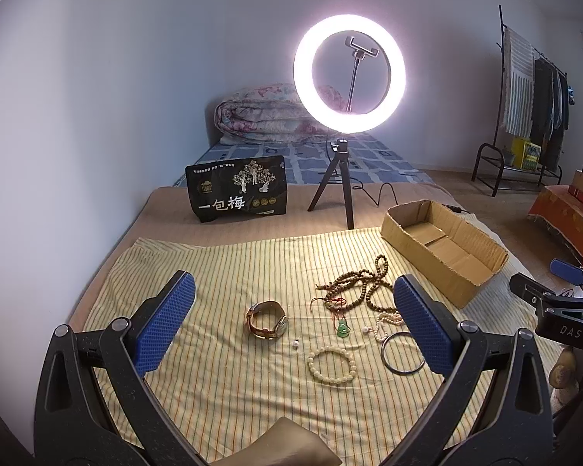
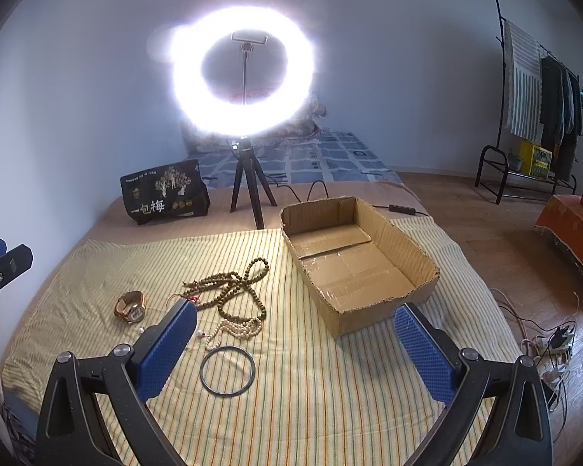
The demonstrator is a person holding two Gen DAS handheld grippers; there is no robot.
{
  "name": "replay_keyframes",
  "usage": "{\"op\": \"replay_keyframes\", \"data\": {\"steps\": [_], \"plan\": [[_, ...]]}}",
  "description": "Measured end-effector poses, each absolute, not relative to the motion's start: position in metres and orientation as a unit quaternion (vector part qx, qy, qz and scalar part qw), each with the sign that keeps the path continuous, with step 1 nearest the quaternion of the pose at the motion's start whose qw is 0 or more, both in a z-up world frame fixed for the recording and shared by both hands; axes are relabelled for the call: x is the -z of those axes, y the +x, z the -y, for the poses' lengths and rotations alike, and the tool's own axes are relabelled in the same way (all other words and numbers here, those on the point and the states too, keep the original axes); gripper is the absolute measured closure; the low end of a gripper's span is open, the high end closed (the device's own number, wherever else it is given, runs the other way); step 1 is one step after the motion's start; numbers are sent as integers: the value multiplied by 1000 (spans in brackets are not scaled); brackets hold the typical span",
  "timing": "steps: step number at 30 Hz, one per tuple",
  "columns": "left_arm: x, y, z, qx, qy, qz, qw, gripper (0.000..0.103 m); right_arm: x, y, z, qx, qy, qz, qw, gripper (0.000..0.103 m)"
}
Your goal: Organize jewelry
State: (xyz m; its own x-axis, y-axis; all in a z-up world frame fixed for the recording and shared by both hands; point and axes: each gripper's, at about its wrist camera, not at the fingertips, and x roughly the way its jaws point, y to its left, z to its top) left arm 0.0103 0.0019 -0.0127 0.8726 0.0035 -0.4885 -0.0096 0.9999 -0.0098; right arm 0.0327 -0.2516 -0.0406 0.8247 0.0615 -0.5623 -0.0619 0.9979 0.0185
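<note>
Left wrist: my left gripper (image 1: 291, 320) hovers, fingers spread wide, empty; watch (image 1: 267, 319) at 9 o'clock of jade pendant (image 1: 342, 328).
Right wrist: right gripper (image 2: 295, 343) fingers apart, empty; black bangle (image 2: 227, 371) between them, cardboard box (image 2: 419, 256) at 1 o'clock.

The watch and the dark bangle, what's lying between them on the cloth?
In the left wrist view, between the watch and the dark bangle lie a green pendant, a pale bead bracelet and a small white bead.

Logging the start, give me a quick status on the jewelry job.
Left tongs and right tongs open, holding nothing. Jewelry on the striped cloth; cardboard box has none. Nothing in the way.
</note>
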Motion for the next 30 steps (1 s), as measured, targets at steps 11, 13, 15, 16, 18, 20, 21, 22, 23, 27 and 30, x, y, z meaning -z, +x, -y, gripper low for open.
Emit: {"op": "replay_keyframes", "data": {"steps": [11,13,15,16,18,20,21,22,23,27,30], "plan": [[38,39,-25,-29,-19,-286,957,0,72,56,249,-45,-9,-333,942,2],[42,45,-31,-31,-20,-295,955,0,79,60,244,-51,-19,-341,939,3],[46,52,-38,-39,-23,-301,952,0,87,64,238,-59,-33,-349,935,5],[49,57,-44,-45,-26,-307,950,0,91,66,235,-64,-39,-354,932,6],[53,63,-53,-46,-33,-317,947,0,99,69,229,-77,-45,-364,927,7],[59,72,-63,-45,-40,-331,942,0,107,71,224,-89,-49,-378,920,7],[61,76,-67,-43,-43,-338,939,0,111,73,222,-93,-50,-386,916,7],[64,80,-71,-42,-47,-346,936,0,115,75,219,-97,-50,-394,913,7],[67,85,-77,-38,-55,-356,932,0,119,77,217,-101,-50,-401,909,6],[85,105,-92,-22,-83,-398,913,0,136,84,207,-125,-53,-431,892,5],[101,118,-87,-3,-85,-425,901,0,146,86,200,-132,-68,-443,884,4]]}}
